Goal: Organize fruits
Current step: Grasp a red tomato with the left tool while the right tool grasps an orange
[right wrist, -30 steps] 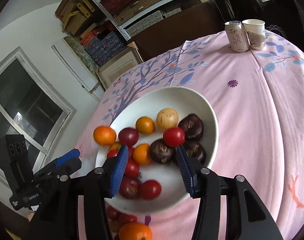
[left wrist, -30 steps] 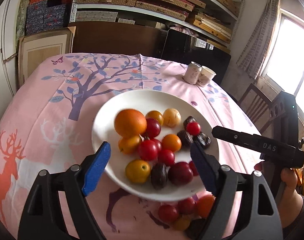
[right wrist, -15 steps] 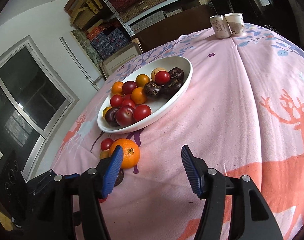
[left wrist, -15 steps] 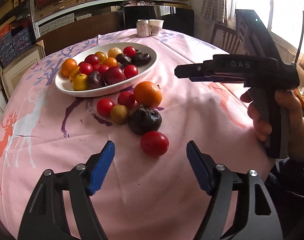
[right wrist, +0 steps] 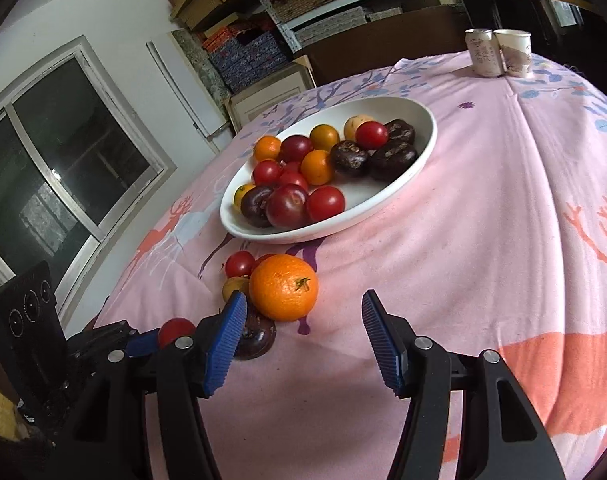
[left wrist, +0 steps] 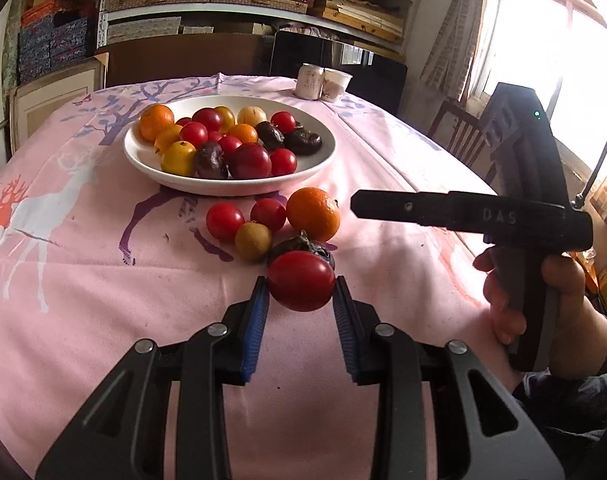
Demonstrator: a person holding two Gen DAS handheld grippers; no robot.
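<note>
the left gripper (left wrist: pixel 300 294) is closing on a red tomato (left wrist: pixel 301 281), its blue pads touching both sides. the right gripper (right wrist: pixel 303 320) is spread wide and holds nothing, near an orange (right wrist: pixel 283 293). farther away sits a white plate (left wrist: pixel 151 162) of fruit on the pink tabletop (left wrist: pixel 83 280).

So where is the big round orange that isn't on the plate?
In the right wrist view, the big round orange lies on the pink tablecloth just in front of the white oval plate, beside two small red tomatoes.
</note>
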